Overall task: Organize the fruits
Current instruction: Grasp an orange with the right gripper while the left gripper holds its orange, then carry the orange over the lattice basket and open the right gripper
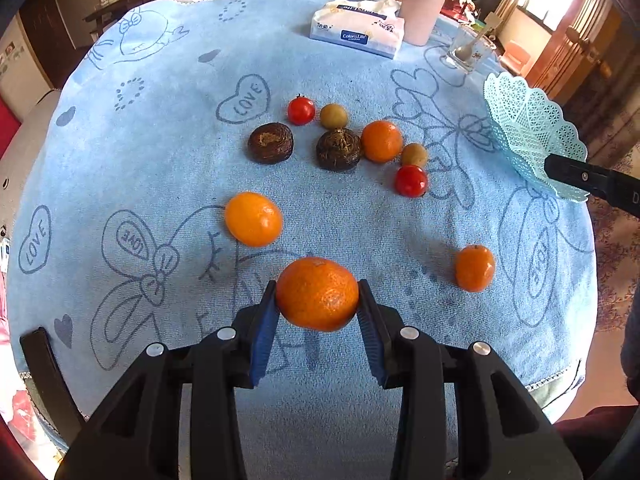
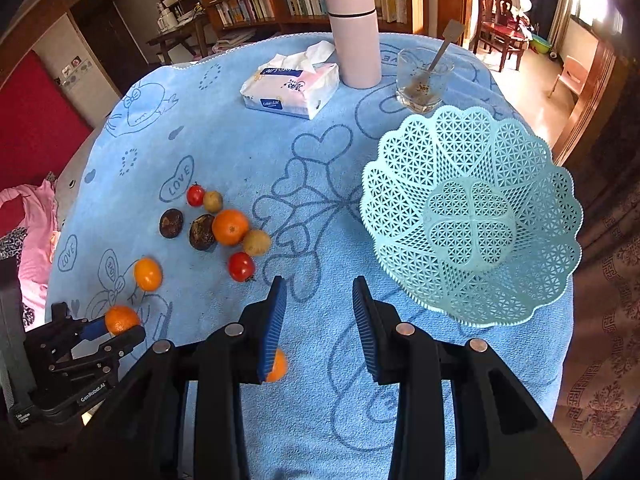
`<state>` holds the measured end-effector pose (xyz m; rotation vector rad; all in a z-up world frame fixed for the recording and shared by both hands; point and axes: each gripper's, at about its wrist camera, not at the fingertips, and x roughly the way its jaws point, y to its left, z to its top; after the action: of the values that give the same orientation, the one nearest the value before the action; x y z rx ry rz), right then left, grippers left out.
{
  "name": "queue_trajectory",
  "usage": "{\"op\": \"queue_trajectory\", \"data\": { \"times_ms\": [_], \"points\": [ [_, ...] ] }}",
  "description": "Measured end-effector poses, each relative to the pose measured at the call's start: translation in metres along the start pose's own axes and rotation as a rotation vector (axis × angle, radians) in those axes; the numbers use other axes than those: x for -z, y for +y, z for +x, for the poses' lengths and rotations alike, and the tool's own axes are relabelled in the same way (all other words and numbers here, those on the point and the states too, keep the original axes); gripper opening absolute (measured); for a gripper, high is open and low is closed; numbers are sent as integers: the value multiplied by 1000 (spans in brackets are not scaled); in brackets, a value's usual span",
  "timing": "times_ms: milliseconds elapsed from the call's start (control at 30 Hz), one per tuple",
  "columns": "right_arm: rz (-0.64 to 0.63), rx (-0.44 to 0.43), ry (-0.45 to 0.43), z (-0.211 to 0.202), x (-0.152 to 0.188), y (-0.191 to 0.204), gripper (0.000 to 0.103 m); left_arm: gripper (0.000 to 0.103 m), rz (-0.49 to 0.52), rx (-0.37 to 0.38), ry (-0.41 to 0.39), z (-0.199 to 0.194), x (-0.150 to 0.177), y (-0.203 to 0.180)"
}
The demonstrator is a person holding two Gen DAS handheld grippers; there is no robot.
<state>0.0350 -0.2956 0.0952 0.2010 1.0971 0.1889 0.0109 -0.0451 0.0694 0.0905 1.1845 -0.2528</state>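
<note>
My left gripper (image 1: 318,285) is shut on an orange mandarin (image 1: 317,294), held above the blue cloth (image 1: 160,160). In the right wrist view the same gripper (image 2: 120,330) sits at the lower left. My right gripper (image 2: 320,282) is open with a narrow gap and only cloth between its pads. A small mandarin (image 2: 280,366) lies under its left finger. The empty turquoise lattice basket (image 2: 468,216) stands just right of it, and one finger (image 1: 576,176) overlaps its rim. On the cloth lie more mandarins (image 1: 253,219), red tomatoes (image 1: 301,111), dark brown fruits (image 1: 270,143) and small yellowish fruits (image 1: 333,116).
At the far side of the table stand a tissue pack (image 2: 290,88), a pink flask (image 2: 354,36) and a glass with a spoon (image 2: 424,80). The table edge runs close behind the basket on the right. Bookshelves fill the background.
</note>
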Motion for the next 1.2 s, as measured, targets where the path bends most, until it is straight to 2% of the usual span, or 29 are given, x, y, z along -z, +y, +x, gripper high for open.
{"op": "queue_trajectory", "data": {
  "times_ms": [33, 100, 233, 367, 400, 467, 533, 567, 600, 633, 667, 767, 900, 1067, 1200],
  "points": [
    [4, -64, 33, 4, 6, 0, 36, 39, 0, -1, 2, 0, 1, 0],
    [-22, -123, 105, 16, 22, 8, 41, 39, -5, -4, 7, 0, 4, 2],
    [-54, -106, 202, 45, 51, 24, 44, 39, -27, -13, 6, -4, 9, 11],
    [-14, -109, 224, 62, 51, 28, 45, 39, -37, -20, 5, -7, 11, 19],
    [-13, -115, 221, 65, 47, 30, 52, 39, -37, -21, 3, -7, 11, 22],
    [-27, -107, 213, 71, 41, 35, 58, 39, -39, -24, 0, -9, 10, 26],
    [-49, -86, 223, 82, 39, 39, 58, 39, -40, -26, -3, -9, 9, 29],
    [-57, -70, 233, 88, 39, 40, 55, 39, -41, -26, -6, -9, 8, 30],
    [-63, -60, 243, 92, 39, 41, 41, 39, -41, -26, -10, -10, 7, 31],
    [-74, -40, 253, 94, 39, 42, 37, 39, -41, -26, -15, -11, 5, 32],
    [-79, -39, 253, 93, 39, 42, 37, 39, -44, -25, -19, -11, 4, 33],
    [-91, -35, 212, 77, 32, 40, 37, 39, -56, -24, -23, -10, 0, 32],
    [-52, -9, 107, 41, 11, 21, 37, 39, -50, -16, -26, -7, -5, 21],
    [44, 68, -8, 1, -11, -30, 37, 39, -25, -5, -28, -3, -11, -3],
    [101, 136, -40, -12, -19, -71, 37, 39, -10, 1, -26, -1, -15, -24]
  ]
}}
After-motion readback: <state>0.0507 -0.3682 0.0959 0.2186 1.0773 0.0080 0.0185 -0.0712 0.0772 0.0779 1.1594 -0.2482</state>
